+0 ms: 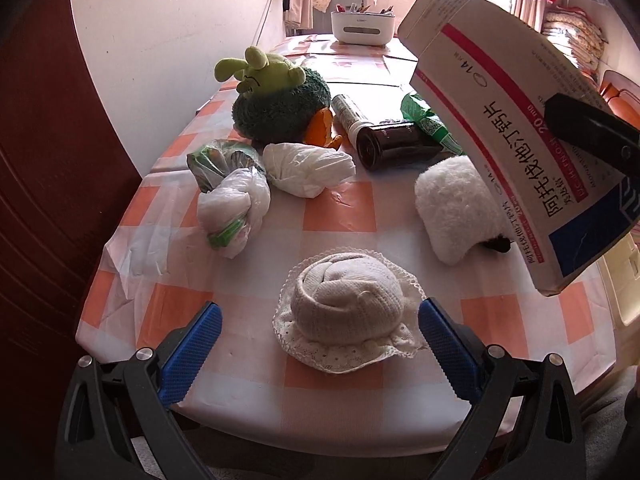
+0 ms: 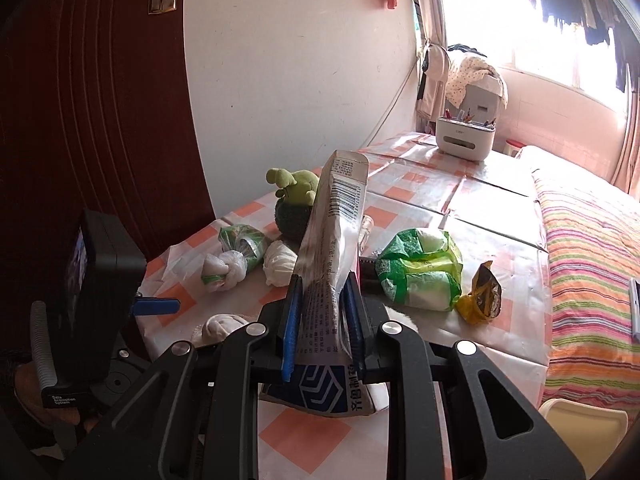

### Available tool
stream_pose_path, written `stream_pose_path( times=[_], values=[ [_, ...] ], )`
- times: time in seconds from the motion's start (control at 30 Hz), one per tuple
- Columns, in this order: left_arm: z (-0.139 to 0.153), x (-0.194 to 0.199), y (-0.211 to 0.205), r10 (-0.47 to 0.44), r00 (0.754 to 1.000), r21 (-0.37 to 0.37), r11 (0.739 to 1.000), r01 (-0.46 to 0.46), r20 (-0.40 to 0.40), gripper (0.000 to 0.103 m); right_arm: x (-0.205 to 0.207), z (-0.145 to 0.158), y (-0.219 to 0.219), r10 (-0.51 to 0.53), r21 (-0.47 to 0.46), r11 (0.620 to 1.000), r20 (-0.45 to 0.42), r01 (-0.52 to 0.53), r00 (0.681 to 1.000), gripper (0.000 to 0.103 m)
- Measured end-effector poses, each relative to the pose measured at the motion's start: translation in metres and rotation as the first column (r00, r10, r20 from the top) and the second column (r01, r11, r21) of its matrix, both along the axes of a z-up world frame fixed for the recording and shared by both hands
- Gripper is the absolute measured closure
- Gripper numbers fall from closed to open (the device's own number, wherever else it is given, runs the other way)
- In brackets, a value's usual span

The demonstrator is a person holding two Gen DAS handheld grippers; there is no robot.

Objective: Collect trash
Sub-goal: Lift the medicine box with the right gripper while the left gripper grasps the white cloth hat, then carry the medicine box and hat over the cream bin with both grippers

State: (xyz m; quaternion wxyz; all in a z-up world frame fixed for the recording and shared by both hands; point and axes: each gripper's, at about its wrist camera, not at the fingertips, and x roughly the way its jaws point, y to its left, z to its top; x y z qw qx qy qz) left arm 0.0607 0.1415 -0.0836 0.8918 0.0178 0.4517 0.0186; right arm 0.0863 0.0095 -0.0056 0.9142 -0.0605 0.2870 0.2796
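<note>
My right gripper [image 2: 320, 304] is shut on a flattened medicine box [image 2: 332, 240] and holds it upright above the table; the box also shows in the left wrist view [image 1: 508, 120]. My left gripper [image 1: 320, 320] is open and empty, its blue pads on either side of a rolled white lace hat [image 1: 348, 308]. Trash lies beyond: a knotted plastic bag [image 1: 232, 208], a crumpled white tissue [image 1: 308, 168], a green wrapper [image 2: 420, 276], orange peel [image 1: 320, 128], a dark bottle [image 1: 392, 144], a yellow snack wrapper [image 2: 480, 296].
A green plush toy [image 1: 276, 100] and a fluffy white item [image 1: 452, 212] sit on the checked tablecloth [image 1: 340, 212]. A white organiser box [image 1: 362, 28] stands at the far end. A striped bed [image 2: 592, 264] lies right; a dark red door [image 2: 100, 100] left.
</note>
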Motion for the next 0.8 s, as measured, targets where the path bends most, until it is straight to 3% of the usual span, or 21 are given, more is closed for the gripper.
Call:
stream_pose_path(
  times=[0.13,0.2,0.23,0.5,0.8],
  values=[
    [-0.007,0.012,-0.004,0.006,1.0,-0.017,1.0,-0.007,-0.025,0.01,0.0,0.006,-0.023,-0.059,0.025,0.998,0.013,0.059,0.998,0.083],
    [-0.011,0.015,-0.007,-0.004,0.999,-0.021,1.0,0.003,-0.042,0.041,0.001,0.006,-0.036,-0.092,0.03,0.995,0.017,0.091,0.996,0.083],
    [-0.013,0.017,-0.008,-0.004,0.998,-0.022,1.0,0.003,-0.055,0.046,0.002,0.006,-0.043,-0.106,0.036,0.994,0.015,0.105,0.994,0.083],
    [-0.009,0.012,-0.017,0.013,1.0,0.007,1.0,-0.013,-0.003,0.052,0.004,0.002,-0.08,-0.195,0.059,0.979,0.014,0.194,0.981,0.083],
    [0.008,0.005,-0.044,-0.035,0.995,0.022,0.999,0.033,0.095,0.052,0.001,-0.006,-0.1,-0.257,0.05,0.965,0.011,0.256,0.966,0.082]
  ],
)
